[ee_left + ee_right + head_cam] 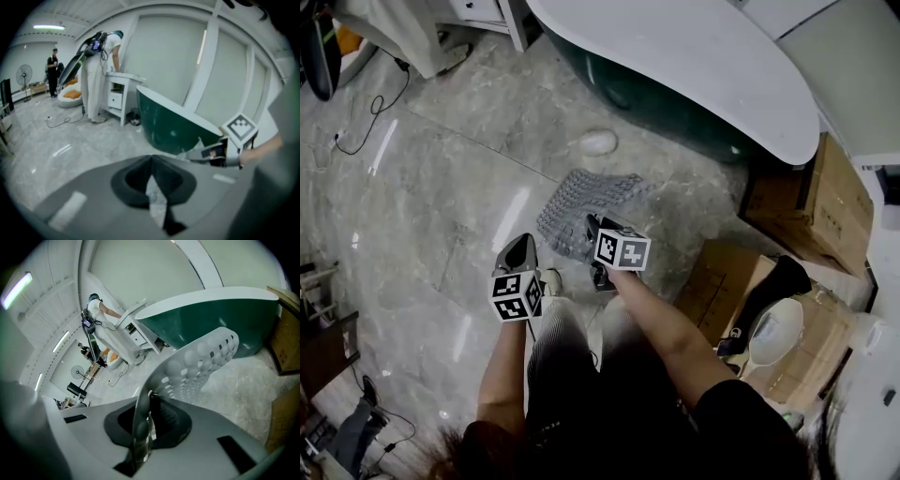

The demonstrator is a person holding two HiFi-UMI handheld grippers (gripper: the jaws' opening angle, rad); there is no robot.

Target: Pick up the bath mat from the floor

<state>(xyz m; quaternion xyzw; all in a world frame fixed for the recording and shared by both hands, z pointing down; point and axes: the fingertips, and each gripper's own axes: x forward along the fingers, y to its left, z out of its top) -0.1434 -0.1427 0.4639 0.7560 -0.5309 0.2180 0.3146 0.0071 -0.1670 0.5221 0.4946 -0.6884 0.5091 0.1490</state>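
The bath mat [586, 199] is a grey, bumpy sheet with small holes, lying on the marble floor in front of the tub. Its near edge is raised off the floor. My right gripper [592, 231] is shut on that near edge. In the right gripper view the mat's edge [140, 427] runs between the jaws and the mat [204, 359] curves up and away toward the tub. My left gripper [526, 243] hovers to the left of the mat, apart from it. It is shut with nothing in it [151, 159]. The right gripper [208, 152] shows at the right of the left gripper view.
A dark green bathtub with a white rim [694, 56] stands behind the mat. Cardboard boxes [825, 206] sit at the right, with a white scoop-shaped object [773, 333] on them. A pale oval object [598, 142] and a cable [366, 122] lie on the floor. A person [101, 70] stands by a white cabinet [117, 93].
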